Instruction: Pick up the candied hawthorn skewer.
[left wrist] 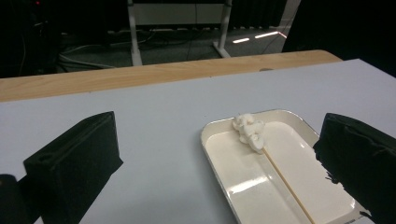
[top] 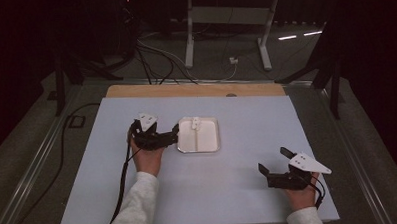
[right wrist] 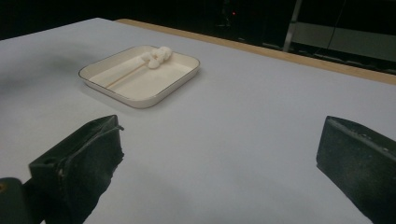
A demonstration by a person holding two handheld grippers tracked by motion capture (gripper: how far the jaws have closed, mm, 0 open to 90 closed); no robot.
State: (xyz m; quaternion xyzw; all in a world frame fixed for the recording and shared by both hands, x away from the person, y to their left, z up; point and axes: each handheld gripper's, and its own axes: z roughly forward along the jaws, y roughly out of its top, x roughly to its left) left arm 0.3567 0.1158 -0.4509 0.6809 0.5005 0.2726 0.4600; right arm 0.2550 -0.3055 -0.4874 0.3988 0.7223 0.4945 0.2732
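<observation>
A cream tray (top: 211,141) with a silvery rim sits at the middle of the white table cover. In it lies a thin wooden stick (left wrist: 286,183) with a white knotted lump (left wrist: 249,129) at its far end. My left gripper (top: 155,129) is open just left of the tray, and its right jaw stands by the tray's left edge. In the left gripper view the left gripper (left wrist: 218,135) holds nothing. My right gripper (top: 274,160) is open and empty near the front right of the table, well apart from the tray (right wrist: 140,101) and the lump (right wrist: 157,56).
The white cover (top: 249,190) lies on a wooden tabletop whose far strip (top: 195,89) shows, with a small dark spot (top: 231,95) on it. Beyond the table are cables (top: 154,58) on the floor and a white table frame (top: 228,21).
</observation>
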